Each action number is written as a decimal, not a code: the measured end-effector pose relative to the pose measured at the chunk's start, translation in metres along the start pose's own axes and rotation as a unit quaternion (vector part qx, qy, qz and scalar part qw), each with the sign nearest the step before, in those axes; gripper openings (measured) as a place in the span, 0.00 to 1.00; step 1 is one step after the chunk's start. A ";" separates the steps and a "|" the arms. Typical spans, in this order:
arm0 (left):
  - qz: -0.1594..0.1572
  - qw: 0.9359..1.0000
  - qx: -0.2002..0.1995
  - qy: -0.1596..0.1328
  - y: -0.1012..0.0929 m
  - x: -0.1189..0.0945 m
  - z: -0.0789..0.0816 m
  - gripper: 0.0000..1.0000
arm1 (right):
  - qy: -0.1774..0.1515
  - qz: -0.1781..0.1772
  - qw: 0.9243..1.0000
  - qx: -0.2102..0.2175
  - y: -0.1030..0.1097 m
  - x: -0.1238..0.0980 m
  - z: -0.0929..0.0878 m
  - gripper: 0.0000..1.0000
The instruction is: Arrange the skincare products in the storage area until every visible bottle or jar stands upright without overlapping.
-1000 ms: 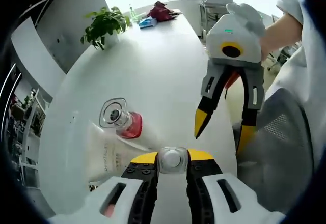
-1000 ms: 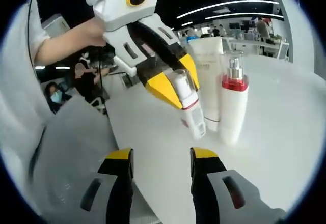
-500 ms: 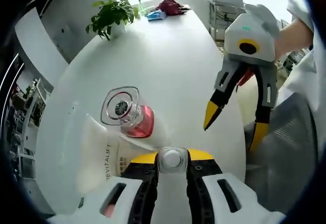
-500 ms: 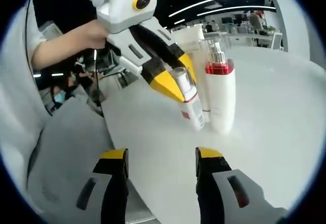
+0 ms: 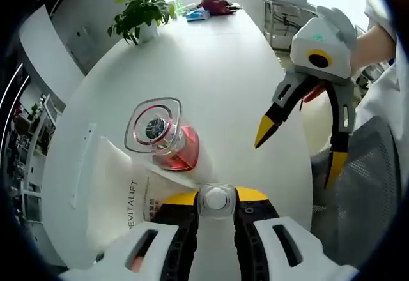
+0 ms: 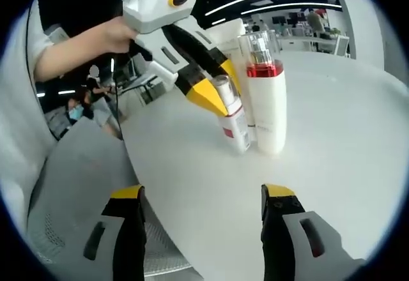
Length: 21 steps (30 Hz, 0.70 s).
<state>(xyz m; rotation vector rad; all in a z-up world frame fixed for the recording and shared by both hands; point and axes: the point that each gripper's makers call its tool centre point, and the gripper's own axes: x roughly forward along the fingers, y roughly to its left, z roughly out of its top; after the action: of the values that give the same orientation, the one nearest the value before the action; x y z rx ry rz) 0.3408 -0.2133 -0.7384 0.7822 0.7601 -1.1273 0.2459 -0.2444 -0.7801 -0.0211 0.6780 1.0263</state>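
Observation:
My left gripper (image 5: pixel 216 193) is shut on a small white bottle with a silver cap (image 5: pixel 216 202). In the right gripper view that small bottle (image 6: pixel 232 120) has a red band and leans in the left gripper (image 6: pixel 220 89), its base low by the table. Right beside it stands a white pump bottle (image 6: pixel 265 99) with a red collar and clear cap, seen from above in the left gripper view as the pump bottle (image 5: pixel 158 133). A white tube (image 5: pixel 124 198) stands behind it, the tube (image 6: pixel 229 35). My right gripper (image 6: pixel 203 195) is open and holds nothing, the right gripper (image 5: pixel 299 148).
The white table (image 5: pixel 211 70) stretches away to a potted plant (image 5: pixel 142 13) and some items (image 5: pixel 214 1) at its far end. The bottles stand near the table's edge (image 6: pixel 147 166). A grey mesh chair (image 6: pixel 70 191) sits just off that edge. People sit in the background.
The left gripper has carried the small bottle closer to the pump bottle. The right gripper's jaws have spread wider, and both cameras have moved nearer the bottles.

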 end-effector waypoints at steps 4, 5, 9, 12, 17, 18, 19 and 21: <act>-0.002 1.000 -0.005 -0.002 0.000 0.001 0.001 0.25 | 0.005 -0.006 1.000 0.007 -0.004 0.000 -0.005 0.82; -0.004 1.000 -0.004 -0.003 -0.001 0.001 0.002 0.25 | 0.005 -0.007 1.000 0.007 -0.005 0.000 -0.005 0.83; -0.001 1.000 0.002 -0.003 -0.001 0.000 0.001 0.26 | 0.007 -0.006 1.000 0.008 -0.006 0.001 -0.006 0.83; 0.004 1.000 0.003 -0.006 0.001 -0.003 0.003 0.26 | 0.008 -0.005 1.000 0.006 -0.006 0.002 -0.006 0.82; 0.007 1.000 0.000 -0.009 0.003 -0.003 0.004 0.26 | 0.008 -0.003 1.000 0.006 -0.004 0.004 -0.005 0.82; 0.009 1.000 0.002 -0.009 0.003 -0.004 0.003 0.26 | 0.008 -0.002 1.000 0.006 -0.004 0.005 -0.005 0.82; 0.009 1.000 0.004 -0.009 0.003 -0.004 0.003 0.26 | 0.009 -0.002 1.000 0.005 -0.004 0.005 -0.005 0.82; 0.009 1.000 0.006 -0.011 0.002 -0.006 0.004 0.26 | 0.009 -0.002 1.000 0.004 -0.003 0.004 -0.005 0.82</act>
<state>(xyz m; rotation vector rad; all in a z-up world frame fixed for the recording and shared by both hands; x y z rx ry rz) 0.3418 -0.2137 -0.7313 0.7848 0.7275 -1.1245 0.2472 -0.2446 -0.7874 -0.0245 0.6992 1.0202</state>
